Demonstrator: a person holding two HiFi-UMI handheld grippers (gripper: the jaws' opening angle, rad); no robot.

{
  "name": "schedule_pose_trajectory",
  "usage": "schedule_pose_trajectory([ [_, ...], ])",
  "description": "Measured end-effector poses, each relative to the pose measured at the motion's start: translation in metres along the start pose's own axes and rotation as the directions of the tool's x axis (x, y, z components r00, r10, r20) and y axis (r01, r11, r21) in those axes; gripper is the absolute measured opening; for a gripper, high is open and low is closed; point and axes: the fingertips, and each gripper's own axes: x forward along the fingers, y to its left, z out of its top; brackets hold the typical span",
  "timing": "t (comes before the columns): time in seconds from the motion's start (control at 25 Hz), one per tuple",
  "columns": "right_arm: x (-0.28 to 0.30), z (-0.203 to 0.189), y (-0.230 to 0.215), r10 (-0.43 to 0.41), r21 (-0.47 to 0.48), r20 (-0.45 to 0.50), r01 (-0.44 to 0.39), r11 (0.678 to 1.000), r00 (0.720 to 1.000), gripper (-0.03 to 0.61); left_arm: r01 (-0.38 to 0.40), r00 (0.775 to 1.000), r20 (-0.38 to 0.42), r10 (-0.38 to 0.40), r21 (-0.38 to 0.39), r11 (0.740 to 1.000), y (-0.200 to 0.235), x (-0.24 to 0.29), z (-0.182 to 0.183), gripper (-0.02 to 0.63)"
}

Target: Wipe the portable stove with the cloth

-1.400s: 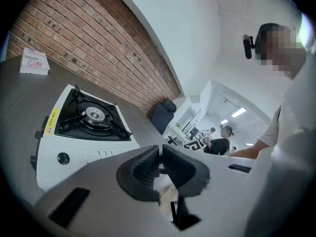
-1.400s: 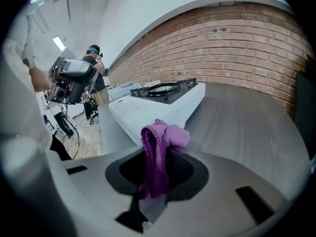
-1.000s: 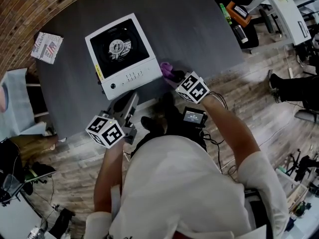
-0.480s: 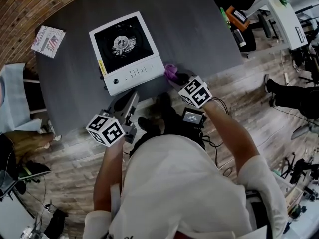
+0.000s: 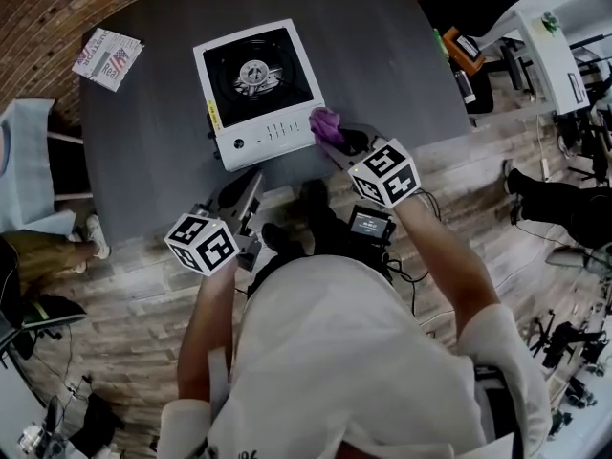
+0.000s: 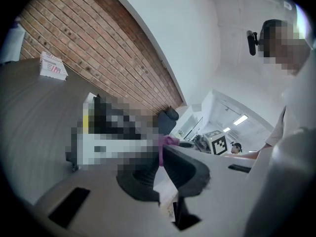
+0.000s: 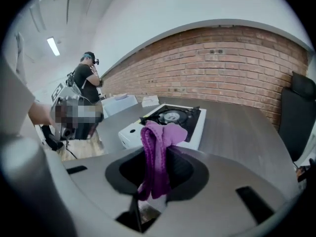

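Observation:
The white portable stove [image 5: 258,89] with a black burner top sits on the dark grey table [image 5: 382,46]. The purple cloth [image 5: 325,124] is at the stove's near right corner, and my right gripper [image 5: 339,140] is shut on it. In the right gripper view the cloth [image 7: 157,149] hangs folded between the jaws, the gripper [image 7: 158,164] a little short of the stove [image 7: 170,120]. My left gripper [image 5: 247,182] hovers at the table's near edge below the stove, jaws together with nothing in them. In its own view that gripper [image 6: 160,154] points at the stove, which is partly mosaicked.
A printed paper packet [image 5: 108,57] lies at the table's far left corner. The table's near edge runs just beneath both grippers. A white bench with tools [image 5: 535,36] stands at the right. A black chair [image 7: 301,112] is beyond the table, and a person [image 7: 89,80] stands in the background.
My right gripper has carried the purple cloth forward, up to the stove's near right corner. The left gripper has stayed at the table's near edge.

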Motion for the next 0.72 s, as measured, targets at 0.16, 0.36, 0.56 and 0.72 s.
schedule_pose_trajectory([
  [0.16, 0.029, 0.034, 0.033, 0.087, 0.025, 0.029, -0.088, 0.996, 0.996, 0.101, -0.038, 0.999, 0.020, 0.038, -0.002, 0.999, 0.007, -0.020, 0.001, 0.031],
  [0.36, 0.075, 0.062, 0.079, 0.208, 0.138, 0.036, -0.211, 0.968, 0.978, 0.101, -0.105, 0.994, 0.041, 0.105, -0.013, 0.994, 0.022, -0.048, -0.001, 0.031],
  [0.56, 0.121, 0.082, 0.127, 0.340, 0.284, 0.033, -0.335, 0.898, 0.940, 0.101, -0.148, 0.987, 0.064, 0.150, -0.034, 0.988, 0.033, -0.074, -0.003, 0.031],
  [0.72, 0.147, 0.069, 0.133, 0.335, 0.352, -0.042, -0.300, 0.887, 0.941, 0.101, -0.167, 0.983, 0.073, 0.171, -0.047, 0.985, 0.036, -0.087, -0.007, 0.031],
])
